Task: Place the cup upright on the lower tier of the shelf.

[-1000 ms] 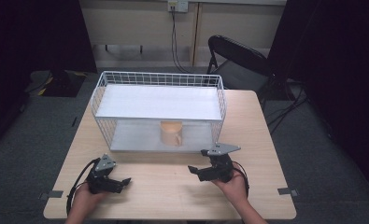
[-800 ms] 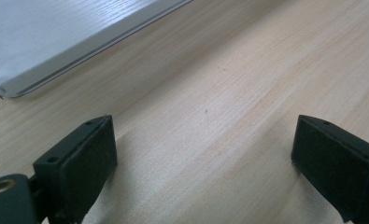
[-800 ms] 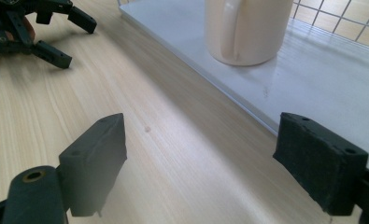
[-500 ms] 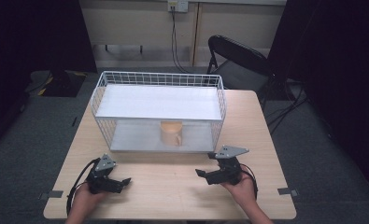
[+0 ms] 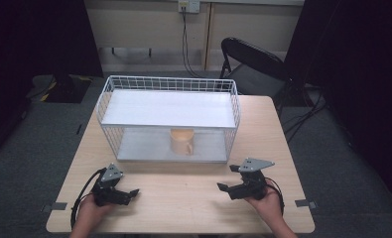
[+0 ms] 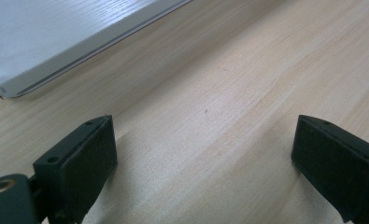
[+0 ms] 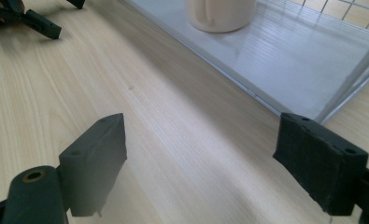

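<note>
A tan mug (image 5: 182,141) stands upright on the lower white shelf of a wire rack (image 5: 168,84) at the table's middle; its base shows in the right gripper view as the mug (image 7: 219,11). My left gripper (image 5: 130,194) rests low at the front left of the table, open, and in its own view the left gripper (image 6: 203,149) has only bare wood between its jaws. My right gripper (image 5: 225,177) is held at the front right, open and pointing left. In its own view the right gripper (image 7: 201,154) spans wood just before the rack's bottom board (image 7: 289,60).
The wooden table (image 5: 183,198) has free room along its front between the two grippers. A black folding chair (image 5: 248,62) stands behind the table's far right corner. The rack's wire wall (image 7: 355,70) rises near my right jaw. My left gripper (image 7: 28,16) also shows far off.
My right gripper has drifted to the right along the table's front, still open. The left gripper and the mug have stayed put.
</note>
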`<state>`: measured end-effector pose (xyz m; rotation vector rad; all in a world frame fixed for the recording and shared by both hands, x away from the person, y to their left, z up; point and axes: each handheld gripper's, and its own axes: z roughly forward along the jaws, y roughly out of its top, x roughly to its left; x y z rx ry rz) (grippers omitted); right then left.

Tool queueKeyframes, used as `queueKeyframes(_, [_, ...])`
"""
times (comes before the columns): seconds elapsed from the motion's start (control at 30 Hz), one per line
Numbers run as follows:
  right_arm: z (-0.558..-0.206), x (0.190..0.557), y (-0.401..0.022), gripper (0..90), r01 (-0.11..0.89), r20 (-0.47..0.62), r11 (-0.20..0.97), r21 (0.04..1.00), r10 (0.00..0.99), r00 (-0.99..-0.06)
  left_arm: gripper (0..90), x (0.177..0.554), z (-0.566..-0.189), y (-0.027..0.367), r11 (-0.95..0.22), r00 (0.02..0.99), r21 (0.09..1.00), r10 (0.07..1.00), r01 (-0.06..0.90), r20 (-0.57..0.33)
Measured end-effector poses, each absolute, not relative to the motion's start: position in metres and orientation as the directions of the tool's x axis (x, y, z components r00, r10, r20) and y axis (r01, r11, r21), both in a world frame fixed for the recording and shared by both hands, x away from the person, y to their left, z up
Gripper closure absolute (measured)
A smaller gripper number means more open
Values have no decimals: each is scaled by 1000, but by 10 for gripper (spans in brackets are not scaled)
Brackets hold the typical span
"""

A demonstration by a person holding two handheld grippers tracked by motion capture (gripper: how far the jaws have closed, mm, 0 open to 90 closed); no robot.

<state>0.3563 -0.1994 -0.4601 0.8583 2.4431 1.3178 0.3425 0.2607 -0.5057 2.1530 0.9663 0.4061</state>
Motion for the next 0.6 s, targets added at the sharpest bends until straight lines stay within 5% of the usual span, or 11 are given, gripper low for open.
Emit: queueKeyframes(0.6, [-464, 348, -233, 159, 404, 69, 408, 819, 628, -775, 62, 342, -506, 261, -451, 668, 730, 744, 514, -10])
